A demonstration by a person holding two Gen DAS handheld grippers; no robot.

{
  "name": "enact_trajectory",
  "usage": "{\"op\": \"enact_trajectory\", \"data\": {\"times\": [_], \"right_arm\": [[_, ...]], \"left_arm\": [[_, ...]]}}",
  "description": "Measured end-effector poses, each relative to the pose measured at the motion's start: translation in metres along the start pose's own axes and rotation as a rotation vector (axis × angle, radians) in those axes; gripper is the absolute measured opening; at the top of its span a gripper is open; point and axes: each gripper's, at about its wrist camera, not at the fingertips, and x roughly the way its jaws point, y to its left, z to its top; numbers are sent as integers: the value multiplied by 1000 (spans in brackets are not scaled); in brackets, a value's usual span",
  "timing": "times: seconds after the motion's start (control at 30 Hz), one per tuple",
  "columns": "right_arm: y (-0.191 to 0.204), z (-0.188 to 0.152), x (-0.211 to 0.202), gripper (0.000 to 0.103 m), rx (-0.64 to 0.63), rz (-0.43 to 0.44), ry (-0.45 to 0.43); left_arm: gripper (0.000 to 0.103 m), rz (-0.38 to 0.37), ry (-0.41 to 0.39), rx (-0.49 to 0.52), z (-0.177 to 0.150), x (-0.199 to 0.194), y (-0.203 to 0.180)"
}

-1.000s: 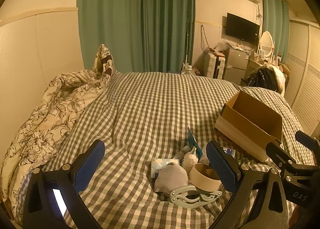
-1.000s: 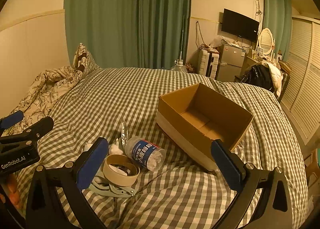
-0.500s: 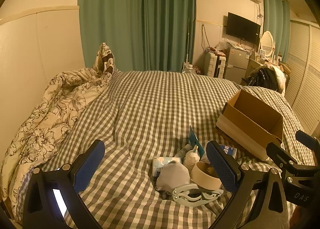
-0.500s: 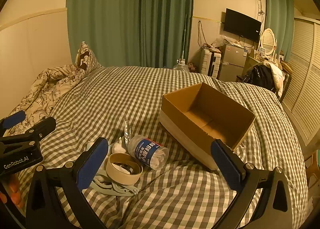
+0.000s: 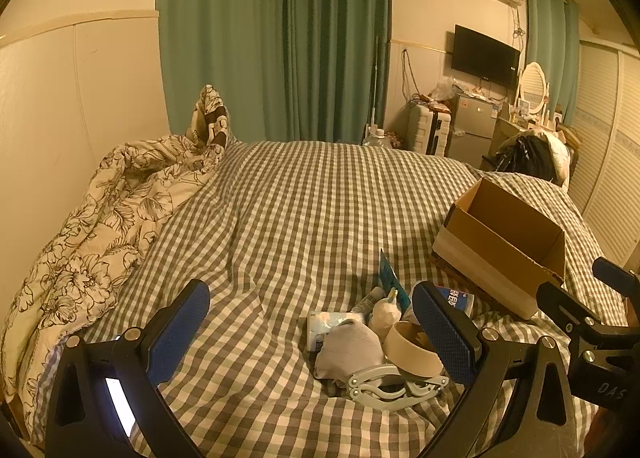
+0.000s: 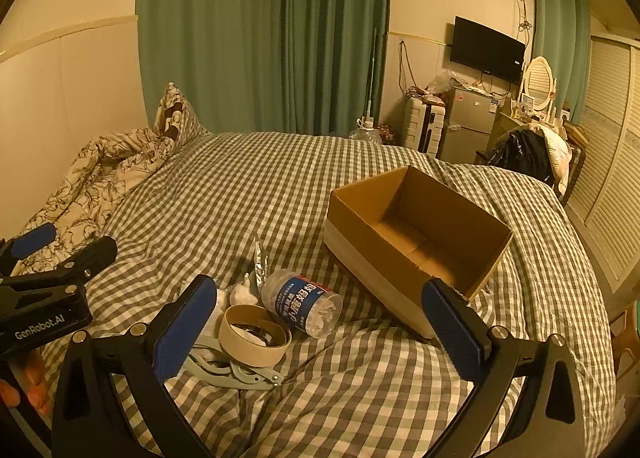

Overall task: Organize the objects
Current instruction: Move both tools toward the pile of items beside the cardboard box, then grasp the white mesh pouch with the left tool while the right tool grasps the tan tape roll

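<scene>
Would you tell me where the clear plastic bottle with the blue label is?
In the right wrist view, it lies on the checked bedspread, between the cardboard tape roll and open cardboard box.

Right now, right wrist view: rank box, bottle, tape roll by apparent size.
1. Box, clearly largest, though it lies farther away than the other two.
2. Bottle and tape roll look about alike; the roll lies nearer the camera, so no ranking between them.
</scene>
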Motion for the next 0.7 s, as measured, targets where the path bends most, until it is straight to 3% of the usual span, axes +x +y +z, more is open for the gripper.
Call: {"op": "enact_trajectory", "data": {"times": [0.3,0.7], "right_arm": [[5,-5,16,103,-2,24,53],[14,-35,90,103,40,127,284]], "left_arm": [[103,-1,50,0,-5,17,7],[103,40,207,-4,-28,74,20]]}}
